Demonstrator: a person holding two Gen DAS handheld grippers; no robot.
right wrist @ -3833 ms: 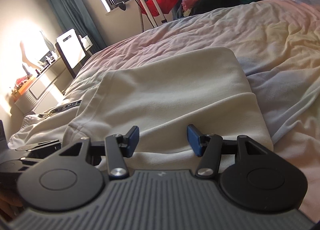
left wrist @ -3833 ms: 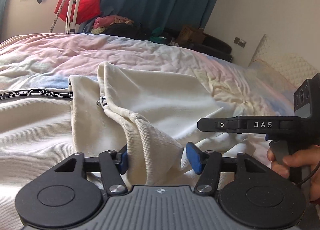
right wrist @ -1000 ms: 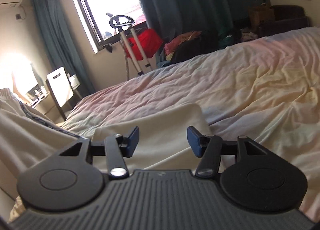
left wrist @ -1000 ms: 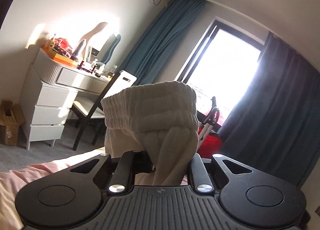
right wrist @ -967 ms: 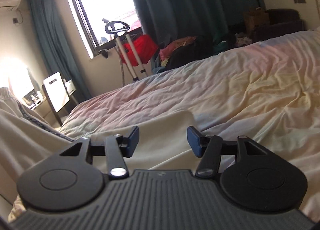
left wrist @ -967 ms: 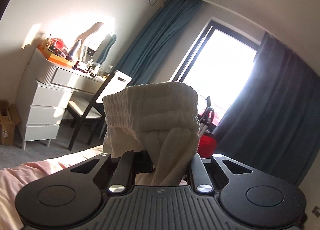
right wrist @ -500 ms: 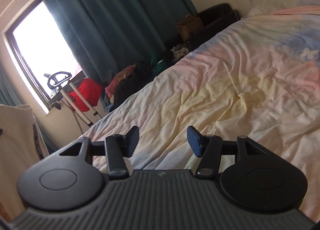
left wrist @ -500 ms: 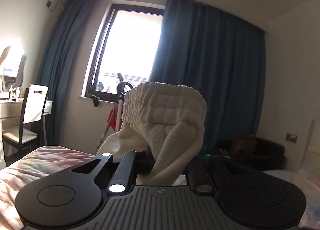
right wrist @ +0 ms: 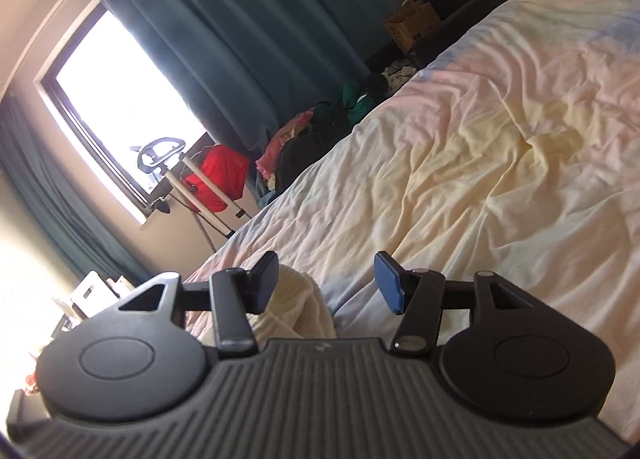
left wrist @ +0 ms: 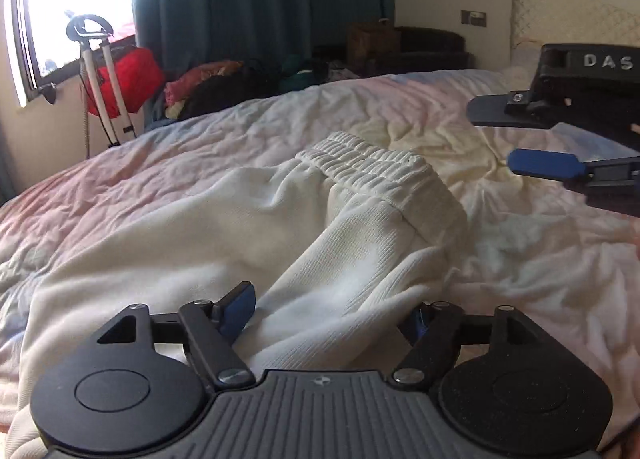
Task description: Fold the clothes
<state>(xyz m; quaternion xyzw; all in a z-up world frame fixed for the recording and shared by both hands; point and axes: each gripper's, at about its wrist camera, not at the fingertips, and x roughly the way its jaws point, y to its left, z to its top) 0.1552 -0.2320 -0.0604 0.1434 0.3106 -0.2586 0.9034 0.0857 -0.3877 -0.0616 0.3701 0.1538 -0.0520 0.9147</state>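
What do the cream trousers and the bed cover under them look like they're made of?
Cream trousers: soft matte knit, likely cotton jersey; fine ribbing on the leg, gathered elastic waistband. Bed cover: thin woven fabric, probably cotton, pastel-printed, creasing finely over what seems padding.

A wide bed (left wrist: 400,107) carries a rumpled pastel cover in pink, yellow and blue. Dark teal curtains (right wrist: 280,39) hang beside a bright window (right wrist: 120,99) (daylight overexposes the pane). Below the sill stand a red bag (left wrist: 128,79) and a white-legged stand (left wrist: 108,91). A pile of clothing (left wrist: 208,83) lies along the far wall, near a brown box (right wrist: 412,25). Walls are cream.
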